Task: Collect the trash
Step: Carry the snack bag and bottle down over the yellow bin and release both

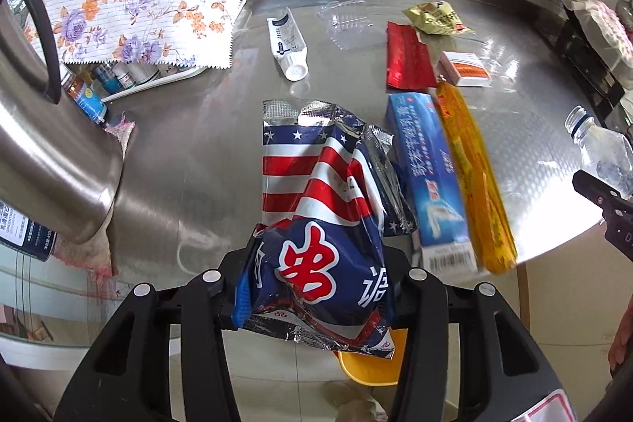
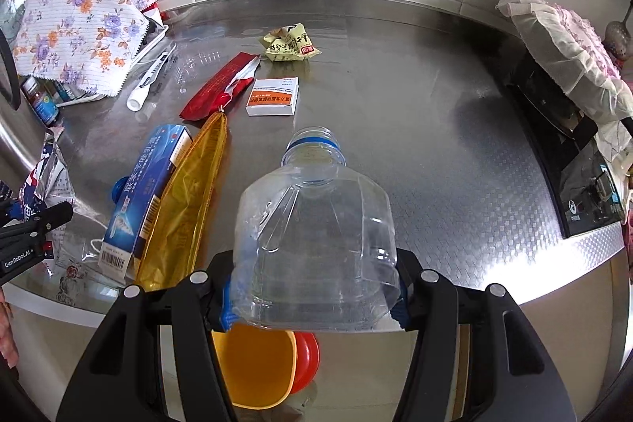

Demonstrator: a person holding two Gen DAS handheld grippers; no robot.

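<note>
The left hand-held gripper (image 1: 316, 287) pinches a snack bag (image 1: 320, 224), the right hand-held gripper (image 2: 312, 299) pinches a clear bottle (image 2: 316, 232), while several wrappers and boxes remain on the desk (image 2: 435, 145) in the frame's upper middle.

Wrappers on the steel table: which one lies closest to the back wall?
The crumpled pale-yellow snack wrapper, lying by itself beyond the small white-and-orange box. The flat red foil wrapper and long amber-yellow wrapper lie nearer the front edge.
</note>
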